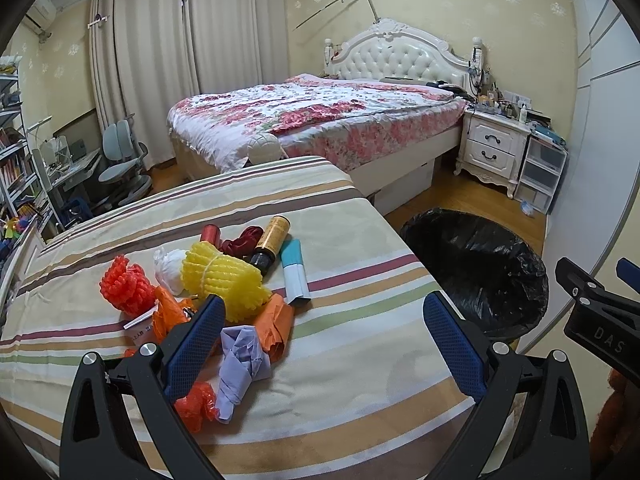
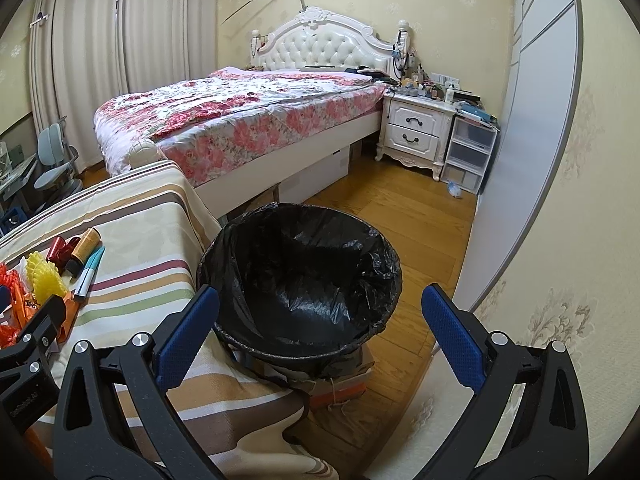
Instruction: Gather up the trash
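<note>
Both tools spread wide, holding nothing, by a heap of trash.

The left tool (image 1: 324, 336) hangs over the striped cloth counter (image 1: 360, 360), its left blue finger (image 1: 196, 344) covering part of the heap. There lie a crumpled purple paper (image 1: 240, 364), a bumpy yellow foam net (image 1: 224, 280), an orange-red foam net (image 1: 126, 286), a brown bottle with a gold label (image 1: 270, 242) and a white and teal tube (image 1: 294, 272). The right tool (image 2: 320, 332) hangs over the round bin with a black bag (image 2: 300, 276) beside the counter. The bin's base is hidden.
</note>
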Tool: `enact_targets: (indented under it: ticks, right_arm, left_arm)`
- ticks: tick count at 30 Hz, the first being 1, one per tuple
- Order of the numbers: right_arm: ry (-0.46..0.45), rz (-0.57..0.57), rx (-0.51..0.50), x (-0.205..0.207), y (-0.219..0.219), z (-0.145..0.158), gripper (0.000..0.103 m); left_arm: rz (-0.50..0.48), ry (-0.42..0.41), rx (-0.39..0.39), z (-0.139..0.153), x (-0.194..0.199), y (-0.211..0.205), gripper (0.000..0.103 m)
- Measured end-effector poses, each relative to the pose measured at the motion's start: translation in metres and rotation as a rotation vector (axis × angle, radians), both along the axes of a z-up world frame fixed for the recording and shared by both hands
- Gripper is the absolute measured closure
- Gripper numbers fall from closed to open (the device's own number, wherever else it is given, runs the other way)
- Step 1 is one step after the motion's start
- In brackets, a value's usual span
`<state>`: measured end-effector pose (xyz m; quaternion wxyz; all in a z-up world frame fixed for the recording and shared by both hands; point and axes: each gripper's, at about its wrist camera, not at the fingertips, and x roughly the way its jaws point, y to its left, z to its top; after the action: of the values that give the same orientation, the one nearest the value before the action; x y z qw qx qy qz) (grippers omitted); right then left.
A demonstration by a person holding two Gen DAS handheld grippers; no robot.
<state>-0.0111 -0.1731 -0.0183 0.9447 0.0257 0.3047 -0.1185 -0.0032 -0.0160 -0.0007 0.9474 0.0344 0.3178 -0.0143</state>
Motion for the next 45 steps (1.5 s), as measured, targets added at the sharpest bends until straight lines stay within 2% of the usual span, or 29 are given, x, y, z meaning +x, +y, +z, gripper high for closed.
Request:
enact_targets:
  ticks: [5,11,25,38,45]
  right_arm:
    - [0.001,0.015,0.009,-0.002,0.007,0.003,0.004]
    - [0.011,0.053,0.011,-0.004,0.022,0.003,0.004]
    - [0.031,0.166,0.02,-0.008,0.069,-0.002,0.005]
    - [0.059,0.209,0.029,-0.006,0.088,-0.009,0.006]
    - [0.076,0.226,0.033,-0.004,0.094,-0.015,0.005]
  left_arm:
    - [-0.003,-0.005,0.003,0.009,-0.007,0.004,0.006]
    - [0.021,-0.01,0.016,0.014,-0.021,0.032,0.006]
    - [0.161,0.046,0.047,-0.004,-0.044,0.107,0.006]
    - [0.2,0.096,0.044,-0.021,-0.042,0.119,0.006]
    - [0.248,0.139,0.039,-0.031,-0.043,0.142,0.006]
